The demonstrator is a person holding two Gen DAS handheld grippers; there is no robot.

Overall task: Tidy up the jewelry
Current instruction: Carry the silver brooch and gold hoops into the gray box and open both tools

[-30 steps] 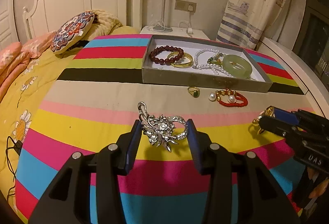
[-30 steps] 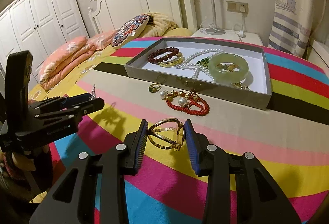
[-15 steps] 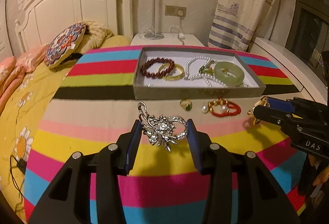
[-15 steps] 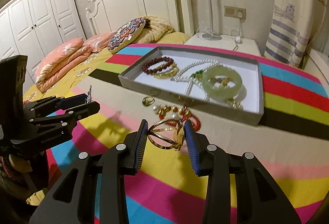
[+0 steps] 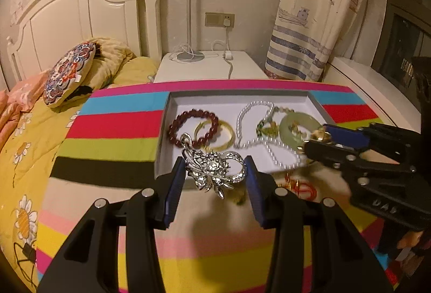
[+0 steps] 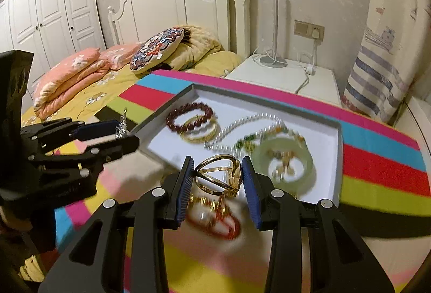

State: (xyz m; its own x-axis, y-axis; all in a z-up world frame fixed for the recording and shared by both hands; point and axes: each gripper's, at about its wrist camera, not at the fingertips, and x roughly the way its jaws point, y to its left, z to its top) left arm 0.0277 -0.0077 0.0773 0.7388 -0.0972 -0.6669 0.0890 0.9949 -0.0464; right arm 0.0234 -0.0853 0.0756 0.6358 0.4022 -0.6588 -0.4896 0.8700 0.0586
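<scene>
My left gripper [image 5: 214, 180] is shut on a silver brooch [image 5: 212, 167] and holds it above the near left edge of the grey jewelry box [image 5: 164, 131]. My right gripper [image 6: 218, 177] is shut on a gold bangle [image 6: 218, 177] above the box's near edge [image 6: 150, 153]. The box holds a dark red bead bracelet [image 5: 192, 128], a gold bangle [image 5: 215, 135], a pearl necklace [image 5: 253, 126] and a green jade bangle [image 5: 297, 128]. A red cord bracelet [image 6: 215, 217] lies on the striped cloth in front of the box. Each gripper shows in the other's view, the left [image 6: 121, 134] and the right [image 5: 317, 140].
The striped cloth [image 5: 113, 120] covers a round surface beside a bed with a patterned cushion [image 5: 68, 75] and folded pink quilts [image 6: 72, 80]. A white nightstand [image 5: 210, 66] with a lamp base stands behind, and a curtain [image 5: 317, 13] hangs at the right.
Both grippers have moved forward and up toward the box with their pieces held. The box now lies right under the fingertips, and the loose jewelry in front of it has slid beneath them.
</scene>
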